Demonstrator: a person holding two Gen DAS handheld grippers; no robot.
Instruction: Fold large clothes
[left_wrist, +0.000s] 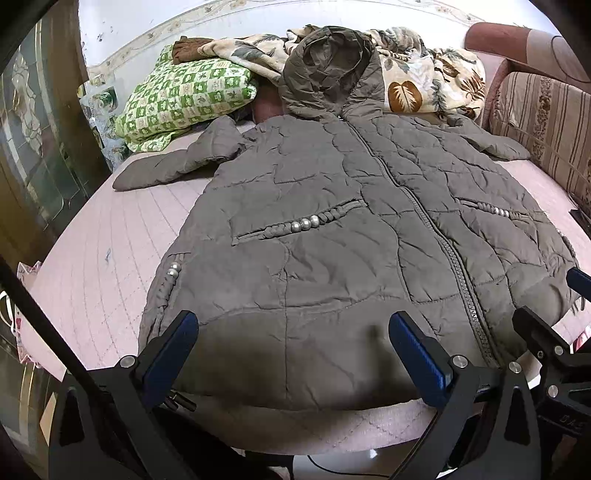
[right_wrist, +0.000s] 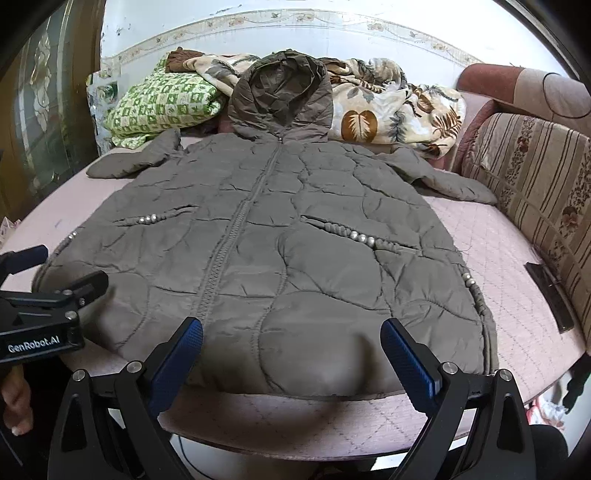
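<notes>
A grey-brown quilted hooded jacket (left_wrist: 332, 229) (right_wrist: 280, 236) lies front up and zipped on the pink bed (left_wrist: 103, 236) (right_wrist: 509, 266). Its hood points toward the far bedding and its sleeves spread out to both sides. The hem runs along the bed's near edge. My left gripper (left_wrist: 291, 325) hovers open over the left part of the hem, its blue pads apart and gripping nothing. My right gripper (right_wrist: 291, 328) stands open over the right part of the hem, just right of the zipper. Each gripper also shows at the edge of the other view: the right gripper (left_wrist: 554, 299) and the left gripper (right_wrist: 62, 269).
A green checked quilt (left_wrist: 184, 96) and a leaf-patterned blanket (right_wrist: 391, 107) are piled at the far end of the bed. A striped cushion (right_wrist: 535, 173) lines the right side, with a flat dark object (right_wrist: 550, 295) beside it. A wooden glass-fronted cabinet (left_wrist: 40, 147) stands at the left.
</notes>
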